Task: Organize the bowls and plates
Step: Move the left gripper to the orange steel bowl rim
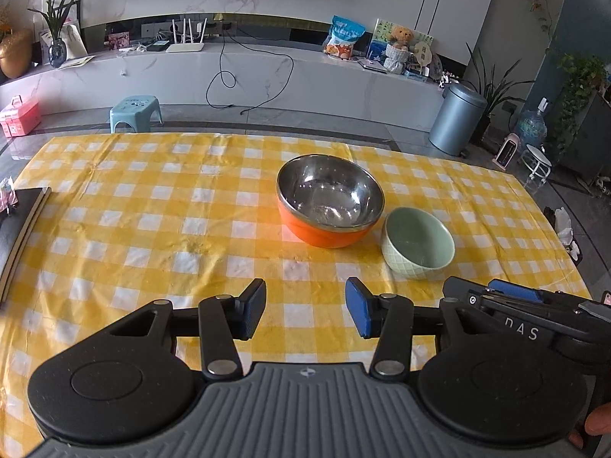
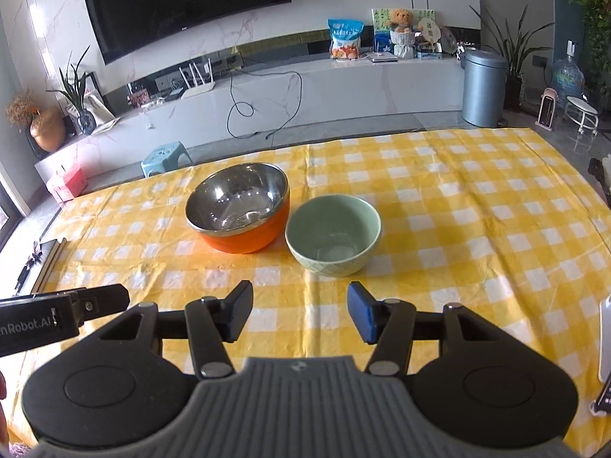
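Observation:
An orange bowl with a steel inside [image 1: 330, 200] [image 2: 238, 206] stands upright on the yellow checked tablecloth [image 1: 152, 210] [image 2: 477, 210]. A smaller pale green bowl [image 1: 418, 242] [image 2: 333, 240] stands just to its right, close beside it. My left gripper [image 1: 305, 307] is open and empty, above the cloth short of both bowls. My right gripper [image 2: 299, 311] is open and empty, in front of the green bowl. The right gripper's body shows at the right edge of the left wrist view [image 1: 534, 305].
A dark flat board [image 1: 19, 221] [image 2: 42, 263] lies at the table's left edge. A white object [image 2: 605, 339] sits at the right edge. Beyond the table are a blue stool [image 1: 135, 112], a grey bin [image 1: 456, 118] and a TV bench.

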Tool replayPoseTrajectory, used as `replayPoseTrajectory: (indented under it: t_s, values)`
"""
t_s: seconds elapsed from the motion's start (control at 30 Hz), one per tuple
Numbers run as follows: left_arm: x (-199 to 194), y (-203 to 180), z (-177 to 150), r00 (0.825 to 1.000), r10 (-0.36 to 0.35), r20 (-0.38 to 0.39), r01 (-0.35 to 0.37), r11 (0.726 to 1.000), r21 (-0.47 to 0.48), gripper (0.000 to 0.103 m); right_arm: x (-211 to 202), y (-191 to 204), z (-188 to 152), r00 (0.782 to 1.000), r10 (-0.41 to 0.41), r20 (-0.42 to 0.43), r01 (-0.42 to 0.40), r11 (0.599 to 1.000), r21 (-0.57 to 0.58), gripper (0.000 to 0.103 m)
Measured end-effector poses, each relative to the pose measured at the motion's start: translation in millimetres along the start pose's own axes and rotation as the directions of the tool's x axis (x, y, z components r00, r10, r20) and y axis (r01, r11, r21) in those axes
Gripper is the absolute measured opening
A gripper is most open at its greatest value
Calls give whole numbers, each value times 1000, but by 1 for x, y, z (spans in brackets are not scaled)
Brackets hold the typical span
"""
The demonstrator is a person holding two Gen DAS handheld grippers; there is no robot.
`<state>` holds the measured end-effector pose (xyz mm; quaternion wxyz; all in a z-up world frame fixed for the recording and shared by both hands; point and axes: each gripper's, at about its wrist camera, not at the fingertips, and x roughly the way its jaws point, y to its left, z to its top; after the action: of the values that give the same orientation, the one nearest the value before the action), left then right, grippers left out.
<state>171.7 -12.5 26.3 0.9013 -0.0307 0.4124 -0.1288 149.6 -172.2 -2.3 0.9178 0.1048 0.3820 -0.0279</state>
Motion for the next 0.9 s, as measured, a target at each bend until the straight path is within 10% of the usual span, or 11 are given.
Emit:
replayPoseTrajectory:
  t_s: [0.6, 0.9]
  values:
    - [94, 24, 59, 996, 0, -85, -4, 999, -53, 51, 100, 12, 72, 997, -23, -69, 22, 999, -27, 31]
    - [126, 31, 65, 995, 3, -96, -13, 994, -112, 32, 137, 15, 83, 995, -29, -93, 28, 999, -17, 22]
